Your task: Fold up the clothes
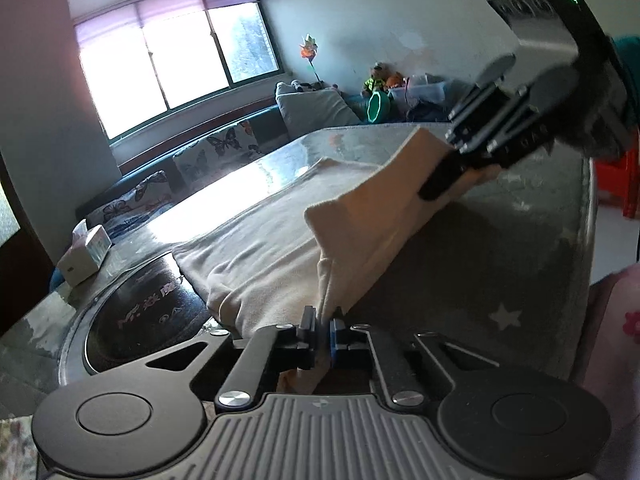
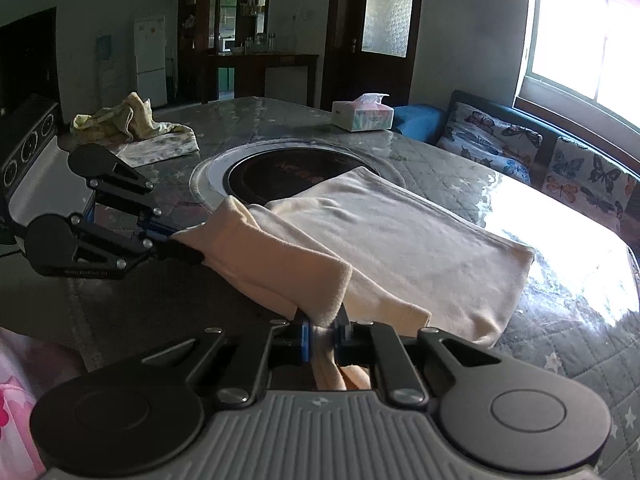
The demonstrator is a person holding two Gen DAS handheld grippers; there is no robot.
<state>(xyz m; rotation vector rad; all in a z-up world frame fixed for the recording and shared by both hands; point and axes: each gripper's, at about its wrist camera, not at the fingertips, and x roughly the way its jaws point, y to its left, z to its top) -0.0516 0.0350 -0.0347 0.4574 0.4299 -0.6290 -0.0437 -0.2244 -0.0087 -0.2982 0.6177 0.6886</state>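
A cream garment (image 1: pixel 272 240) lies on the grey table, part of it over a round black cooktop. My left gripper (image 1: pixel 323 330) is shut on one near corner of the garment. My right gripper (image 2: pixel 323 334) is shut on the other near corner of the cream garment (image 2: pixel 400 236). Both hold the near edge lifted above the table, with the cloth stretched between them. The right gripper shows in the left wrist view (image 1: pixel 444 184), and the left gripper shows in the right wrist view (image 2: pixel 176 244).
The round black cooktop (image 2: pixel 276 176) is set into the table (image 2: pixel 440 176). A tissue box (image 2: pixel 362 114) and a crumpled yellow-green cloth (image 2: pixel 132 124) lie at the far side. A sofa with butterfly cushions (image 2: pixel 520 148) runs under the window.
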